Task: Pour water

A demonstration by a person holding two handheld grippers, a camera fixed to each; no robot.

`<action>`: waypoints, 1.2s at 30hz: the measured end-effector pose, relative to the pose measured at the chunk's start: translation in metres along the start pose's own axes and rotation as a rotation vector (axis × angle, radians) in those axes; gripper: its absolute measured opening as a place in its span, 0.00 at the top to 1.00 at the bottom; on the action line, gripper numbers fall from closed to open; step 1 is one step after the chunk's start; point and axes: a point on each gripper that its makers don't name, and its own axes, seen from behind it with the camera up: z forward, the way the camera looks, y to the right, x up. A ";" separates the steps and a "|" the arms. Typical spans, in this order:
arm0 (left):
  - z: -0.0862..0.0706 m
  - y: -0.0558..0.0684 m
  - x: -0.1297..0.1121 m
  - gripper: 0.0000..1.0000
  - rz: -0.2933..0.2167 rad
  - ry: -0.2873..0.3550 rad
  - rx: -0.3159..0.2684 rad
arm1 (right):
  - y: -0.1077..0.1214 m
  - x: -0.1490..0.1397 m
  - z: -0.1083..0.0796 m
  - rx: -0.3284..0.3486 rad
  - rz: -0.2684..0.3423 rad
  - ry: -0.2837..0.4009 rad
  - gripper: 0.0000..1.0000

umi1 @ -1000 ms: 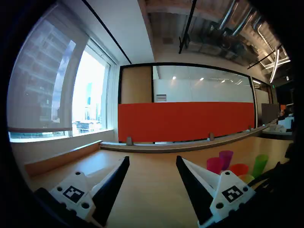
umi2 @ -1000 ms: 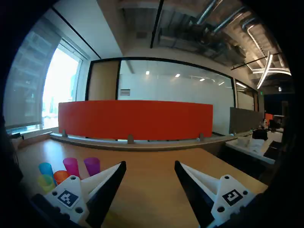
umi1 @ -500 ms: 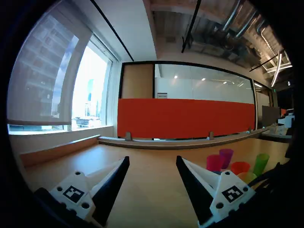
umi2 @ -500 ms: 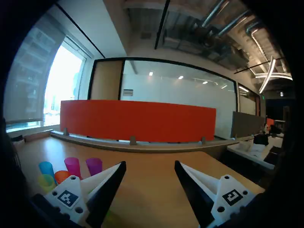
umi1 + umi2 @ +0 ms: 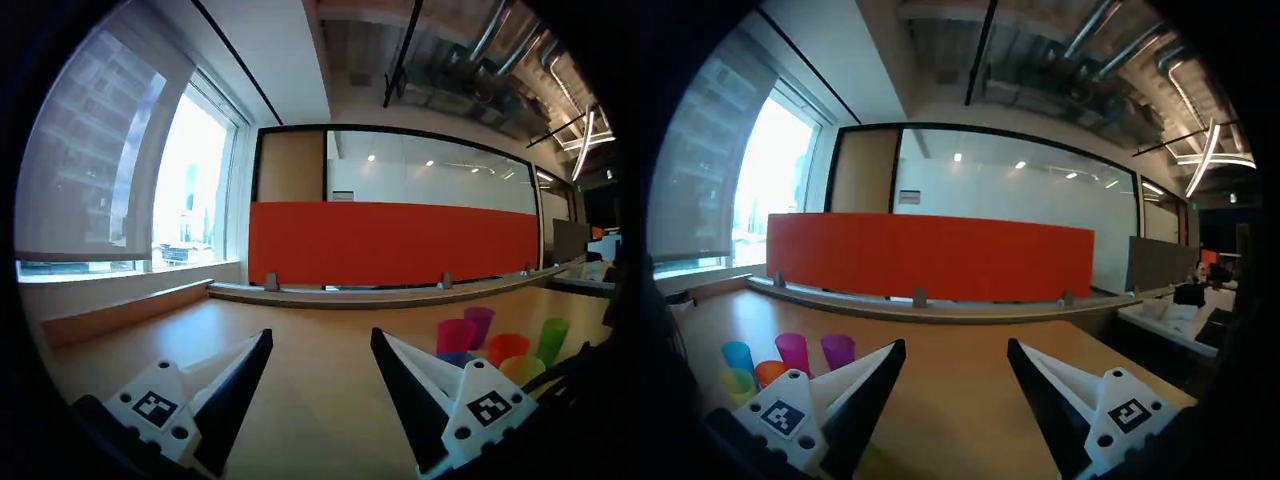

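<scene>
Across the left gripper view, the left gripper reached forward over a pale wooden table. Its two black fingers were spread wide, with only bare wood between them and nothing held. Low on that view's right, partly behind the right-hand finger, stood a tight cluster of upright plastic cups, among them a pink cup, a purple cup behind it and a green cup at the outer edge. An orange partition ran along the far side of the table, and a bright window stood to the left. Across the right gripper view, the right gripper was likewise wide open and empty above the table. The plastic cups sat low on the left there, beside its left-hand finger, with the pink cup and purple cup at the back and a blue cup farthest out. Whether any cup held water could not be told. The likely trouble was the crowding. The cups stood so close together that a wide-open finger going for one could nudge or topple its neighbours. Such light cups might also slip or buckle in a hard grip and spill. Since the cluster lay off to the side of both grippers, a hurried swing toward it could sweep several cups over.
</scene>
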 end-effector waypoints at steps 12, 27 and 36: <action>0.003 -0.002 -0.007 0.09 0.012 -0.016 0.007 | 0.002 0.003 -0.002 -0.001 0.007 0.006 0.02; 0.009 0.002 -0.017 0.09 0.024 -0.050 -0.006 | 0.001 0.003 -0.005 0.001 0.007 0.007 0.01; 0.010 0.004 -0.018 0.09 0.024 -0.052 -0.014 | -0.003 0.001 -0.005 0.016 0.005 0.010 0.01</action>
